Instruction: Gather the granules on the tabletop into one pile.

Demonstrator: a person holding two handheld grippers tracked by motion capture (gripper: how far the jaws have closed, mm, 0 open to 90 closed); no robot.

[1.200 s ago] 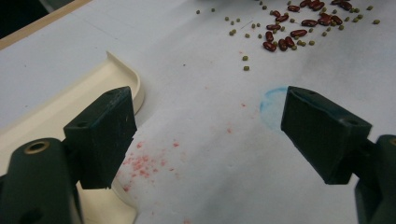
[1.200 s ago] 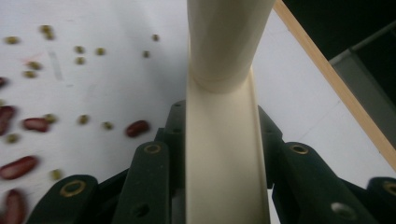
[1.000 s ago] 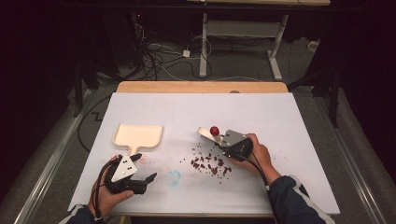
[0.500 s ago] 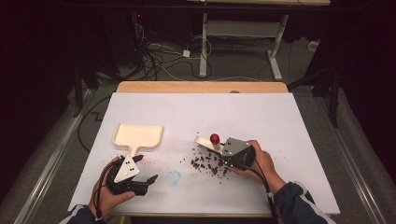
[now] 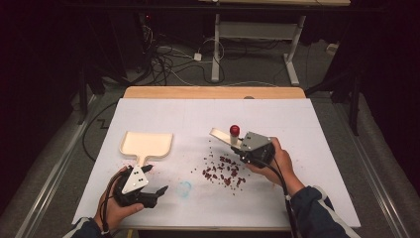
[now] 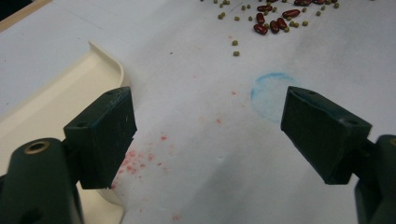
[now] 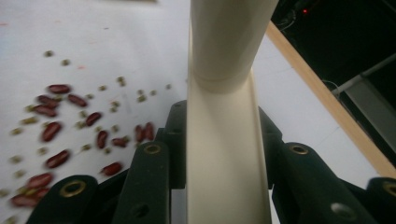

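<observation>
Our right claw [image 5: 236, 144] pinches the cream brush handle [image 7: 224, 140]; a tilt could scatter the beans [image 5: 223, 171] off the tabletop [image 5: 307, 148], since our spread left claw [image 6: 208, 135] hasn't gripped the dustpan [image 5: 147, 144]

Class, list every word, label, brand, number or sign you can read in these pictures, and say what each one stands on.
None: no readable text on the dustpan, the cream brush handle, the white table sheet or either gripper.
The blue ring on the sheet is a stain, not a sign.
</observation>
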